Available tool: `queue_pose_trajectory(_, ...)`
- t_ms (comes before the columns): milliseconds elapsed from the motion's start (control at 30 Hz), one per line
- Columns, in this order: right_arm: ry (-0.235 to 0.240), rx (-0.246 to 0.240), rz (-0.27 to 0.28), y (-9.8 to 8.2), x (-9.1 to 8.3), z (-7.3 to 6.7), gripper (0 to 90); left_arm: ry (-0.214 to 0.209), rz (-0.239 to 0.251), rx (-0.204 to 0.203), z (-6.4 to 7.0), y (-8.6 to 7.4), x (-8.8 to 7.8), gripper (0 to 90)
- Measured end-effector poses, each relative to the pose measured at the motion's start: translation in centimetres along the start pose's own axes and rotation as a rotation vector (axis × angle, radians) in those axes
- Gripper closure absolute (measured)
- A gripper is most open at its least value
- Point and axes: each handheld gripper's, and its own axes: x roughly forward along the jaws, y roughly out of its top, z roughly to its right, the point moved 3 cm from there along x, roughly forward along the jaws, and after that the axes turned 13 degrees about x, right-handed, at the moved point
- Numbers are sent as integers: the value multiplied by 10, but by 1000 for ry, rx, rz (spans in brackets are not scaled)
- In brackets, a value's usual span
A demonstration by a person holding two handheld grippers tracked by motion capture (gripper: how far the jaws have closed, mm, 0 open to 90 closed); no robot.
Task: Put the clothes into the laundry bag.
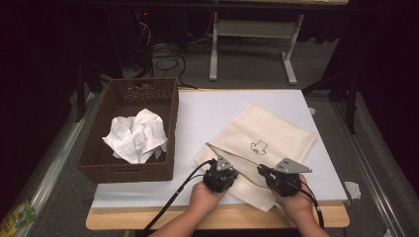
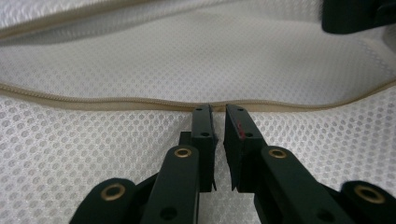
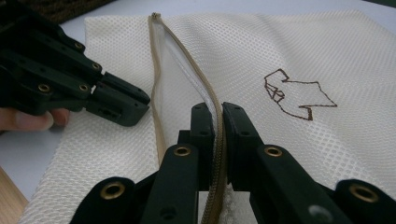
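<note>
Mesh laundry bag (image 1: 267, 143) unzipped, mouth held apart: L tongs (image 1: 221, 170) & R tongs (image 1: 276, 173) each pinch 1 zipper edge (image 3: 217, 140). White cloth (image 1: 136, 136) not yet out of wicker basket (image 1: 163, 170), frame L.

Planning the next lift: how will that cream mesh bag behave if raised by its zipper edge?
The mesh bag will probably sag limply; its zipper edge already bows between the grips. It looks thin and empty, so likely light. The open weave should give the pads decent grip.

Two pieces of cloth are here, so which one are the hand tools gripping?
The cream mesh laundry bag with the zip and small brown emblem, flat on the white mat. Both the left tool and the right tool pinch its zip edge. The crumpled white cloth lies untouched in the wicker basket.
</note>
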Motion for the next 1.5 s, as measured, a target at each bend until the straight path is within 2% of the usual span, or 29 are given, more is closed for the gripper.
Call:
queue_pose_trajectory(133, 4, 35, 24, 3, -4, 2, 844, 2, -1, -2, 0, 0, 0, 818)
queue_pose_trajectory(267, 5, 46, 37, 5, -7, 1, 847, 4, 2, -3, -1, 0, -1, 803)
queue_pose_trajectory(300, 5, 53, 42, 6, -7, 0, 848, 6, 14, -17, -2, 0, -2, 803)
queue_pose_trajectory(367, 3, 83, 47, 6, -7, -1, 854, 5, 32, -25, -2, -1, -3, 795)
queue_pose_trajectory(400, 3, 83, 47, 6, -7, -1, 854, 4, 37, -26, -2, -1, -4, 795)
queue_pose_trajectory(567, 5, 83, 53, 7, -7, -2, 857, 15, 57, -5, -2, -1, -8, 784)
queue_pose_trajectory(633, 14, 99, 57, 7, -7, -2, 857, 20, 67, -4, -4, 0, -11, 771)
queue_pose_trajectory(733, 26, 112, 65, 7, -7, -1, 855, 35, 86, 1, -8, 3, -20, 711)
queue_pose_trajectory(767, 30, 113, 70, 8, -6, -1, 854, 52, 99, 11, -12, 5, -30, 690)
queue_pose_trajectory(800, 30, 113, 70, 8, -6, -1, 854, 52, 99, 11, -12, 5, -30, 669)
queue_pose_trajectory(833, 31, 111, 76, 8, -7, -1, 854, 72, 113, 27, -14, 7, -40, 642)
queue_pose_trajectory(867, 31, 111, 76, 8, -7, -1, 854, 72, 113, 27, -14, 7, -40, 633)
queue_pose_trajectory(900, 36, 112, 83, 9, -7, 0, 854, 83, 124, 48, -15, 6, -49, 623)
queue_pose_trajectory(933, 36, 112, 83, 9, -7, 0, 854, 83, 124, 48, -15, 6, -49, 611)
queue_pose_trajectory(1033, 41, 104, 78, 9, -8, -1, 854, 116, 129, 107, -14, -2, -59, 583)
queue_pose_trajectory(1133, 32, 94, 78, 8, -7, -2, 855, 106, 143, 89, -15, -10, -62, 522)
queue_pose_trajectory(1167, 28, 98, 77, 8, -7, -2, 855, 97, 132, 83, -16, -11, -62, 505)
queue_pose_trajectory(1233, 25, 104, 66, 7, -5, -3, 852, 97, 118, 97, -17, -10, -63, 441)
queue_pose_trajectory(1300, 23, 95, 60, 6, -4, -3, 851, 107, 138, 104, -17, -8, -66, 390)
queue_pose_trajectory(1500, 27, 88, 65, 6, -3, -3, 851, 119, 139, 114, -19, -8, -67, 328)
